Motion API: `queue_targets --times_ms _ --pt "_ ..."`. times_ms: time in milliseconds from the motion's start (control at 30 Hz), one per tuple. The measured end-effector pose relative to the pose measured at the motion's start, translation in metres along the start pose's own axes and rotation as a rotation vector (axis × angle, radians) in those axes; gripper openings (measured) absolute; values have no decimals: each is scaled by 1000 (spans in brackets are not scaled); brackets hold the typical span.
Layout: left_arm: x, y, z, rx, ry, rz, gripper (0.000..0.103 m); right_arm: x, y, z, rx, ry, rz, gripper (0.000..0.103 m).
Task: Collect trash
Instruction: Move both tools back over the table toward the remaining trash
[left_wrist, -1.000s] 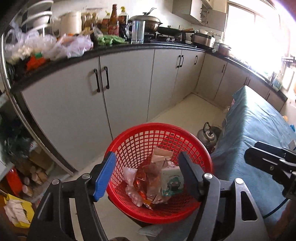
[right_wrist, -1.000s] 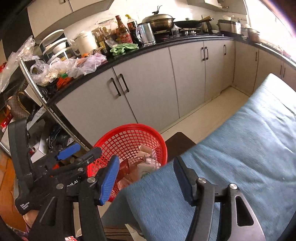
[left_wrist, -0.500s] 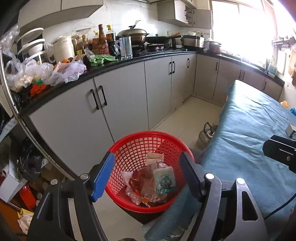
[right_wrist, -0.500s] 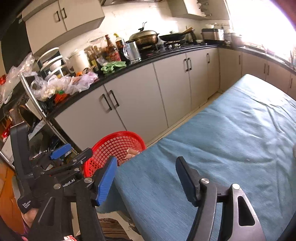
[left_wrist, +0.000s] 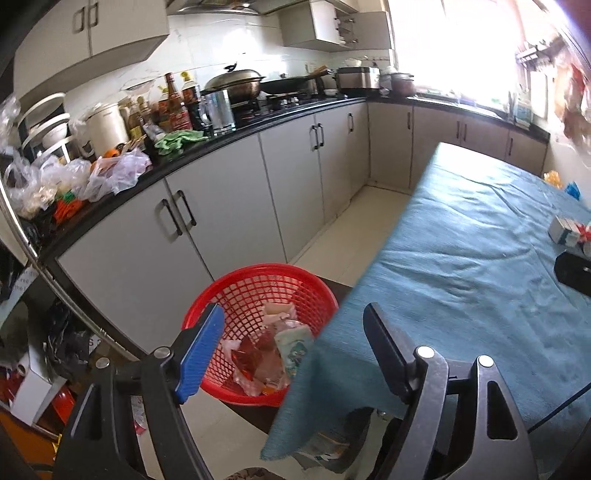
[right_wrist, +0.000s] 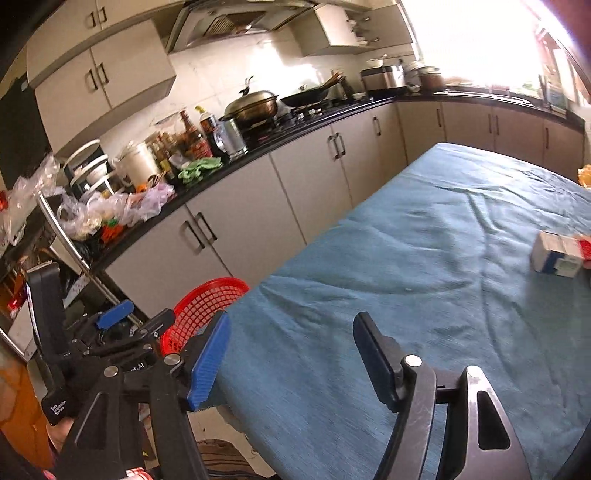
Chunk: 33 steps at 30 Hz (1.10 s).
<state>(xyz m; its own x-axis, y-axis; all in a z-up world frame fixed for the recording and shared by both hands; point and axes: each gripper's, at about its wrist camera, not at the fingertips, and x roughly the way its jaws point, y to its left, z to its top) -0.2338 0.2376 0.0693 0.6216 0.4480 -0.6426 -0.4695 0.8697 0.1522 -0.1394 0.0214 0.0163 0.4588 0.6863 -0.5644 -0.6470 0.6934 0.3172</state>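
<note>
Wrappers (left_wrist: 271, 354) already lie in the red basket (left_wrist: 258, 275); a carton (right_wrist: 557, 254) remains near the worktop's (right_wrist: 406, 258) right edge; both claws, left (left_wrist: 291, 349) and right (right_wrist: 291, 354), are opening, empty.

A: Kitchen's an L-shape. Grey base cabinets (left_wrist: 221, 229) with dark bar handles run under a black countertop (left_wrist: 288, 114) along the far wall, then turn the corner under the window (left_wrist: 454, 44) on the right.

B: That window is totally blown out, light's pouring in. White tiled wall (left_wrist: 207, 48) behind the stove side, right?

A: Yep, with upper cabinets (right_wrist: 99, 85) on the left and a range hood (right_wrist: 221, 22) next to them. Floor (left_wrist: 351, 229) is pale tile. Near right there's a table under a wrinkled blue cloth (right_wrist: 424, 258).
</note>
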Motion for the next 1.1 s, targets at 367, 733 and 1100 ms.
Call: queue_targets --times_ms 367,733,1100 --pt "-12 -43 -3 80 8 -38 77 -48 -45 -13 87 -60 -54 77" --pt "-15 -75 -3 147 8 -52 77 -78 -87 -26 148 -84 -106 81" --pt "-22 -101 35 159 22 -246 77 -122 -163 -42 248 -91 -288 84"
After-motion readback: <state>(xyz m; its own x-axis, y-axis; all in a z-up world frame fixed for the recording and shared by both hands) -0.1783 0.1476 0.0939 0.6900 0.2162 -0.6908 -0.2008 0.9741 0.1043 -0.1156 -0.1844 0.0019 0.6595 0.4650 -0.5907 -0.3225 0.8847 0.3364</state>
